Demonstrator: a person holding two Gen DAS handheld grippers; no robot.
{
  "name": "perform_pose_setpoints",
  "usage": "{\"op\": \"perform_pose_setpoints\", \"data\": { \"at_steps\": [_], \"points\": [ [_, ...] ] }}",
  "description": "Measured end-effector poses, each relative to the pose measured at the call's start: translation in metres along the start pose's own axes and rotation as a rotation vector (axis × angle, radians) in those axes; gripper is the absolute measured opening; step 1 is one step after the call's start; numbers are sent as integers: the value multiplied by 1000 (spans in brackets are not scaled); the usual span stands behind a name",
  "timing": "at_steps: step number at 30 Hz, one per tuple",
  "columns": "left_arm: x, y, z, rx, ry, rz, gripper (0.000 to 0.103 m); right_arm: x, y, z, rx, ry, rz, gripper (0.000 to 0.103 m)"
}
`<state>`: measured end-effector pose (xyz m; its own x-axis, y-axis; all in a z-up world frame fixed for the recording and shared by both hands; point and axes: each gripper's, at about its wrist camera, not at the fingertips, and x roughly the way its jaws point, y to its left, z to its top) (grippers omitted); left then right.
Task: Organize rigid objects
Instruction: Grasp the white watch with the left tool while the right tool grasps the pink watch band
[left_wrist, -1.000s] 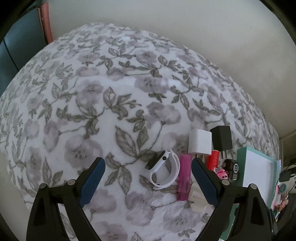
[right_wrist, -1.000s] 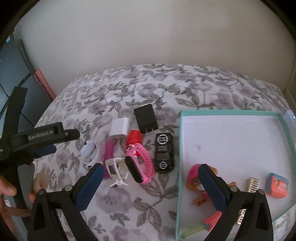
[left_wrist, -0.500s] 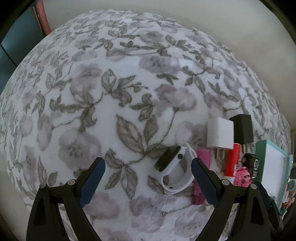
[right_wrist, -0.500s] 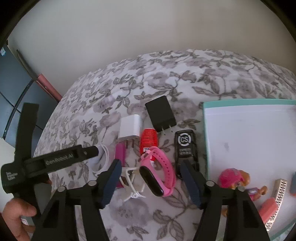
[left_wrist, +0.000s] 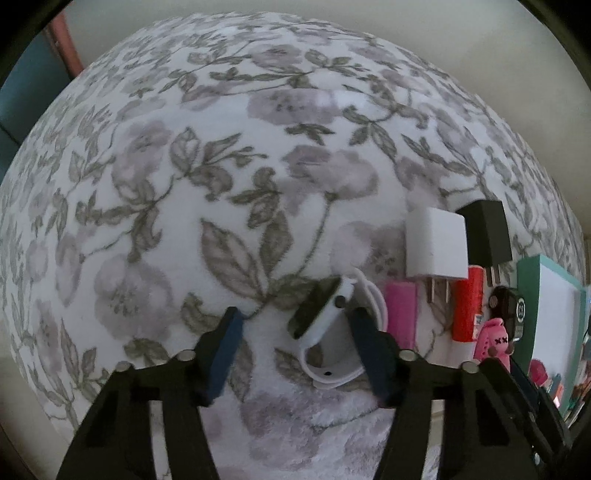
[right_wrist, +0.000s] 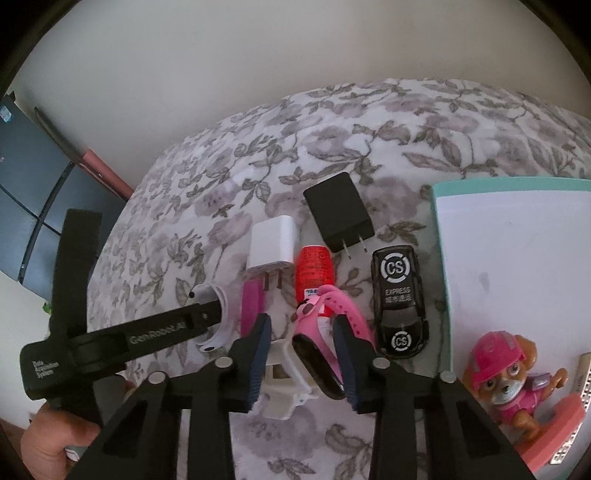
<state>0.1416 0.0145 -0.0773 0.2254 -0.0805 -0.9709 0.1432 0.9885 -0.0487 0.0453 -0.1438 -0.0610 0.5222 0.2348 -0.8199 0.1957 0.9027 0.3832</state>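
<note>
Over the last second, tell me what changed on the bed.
Both tongs came down and narrowed: the left tongs now straddle the white watch, the right tongs straddle the pink watch. Neither is clearly gripped or lifted. The chargers, red bottle and toy car stayed put.

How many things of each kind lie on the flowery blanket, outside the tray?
Wrist wearables: 3 (white fitness band, pink fitness band, white square watch)
Plug chargers: 2 (white charger, black charger)
Toy cars: 1 (black toy car)
Red cylinder: 1
Magenta block: 1
Total: 8
</note>
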Motion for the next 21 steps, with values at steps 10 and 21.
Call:
{"op": "perform_pose_setpoints", "data": {
  "at_steps": [10, 21],
  "points": [
    [1, -15, 1, 23, -14, -14, 23, 2, -8, -3, 43, 8, 36, 19],
    [-15, 4, 1, 9, -43, -36, 19, -5, -10, -1, 52, -6, 44, 17]
  ]
}}
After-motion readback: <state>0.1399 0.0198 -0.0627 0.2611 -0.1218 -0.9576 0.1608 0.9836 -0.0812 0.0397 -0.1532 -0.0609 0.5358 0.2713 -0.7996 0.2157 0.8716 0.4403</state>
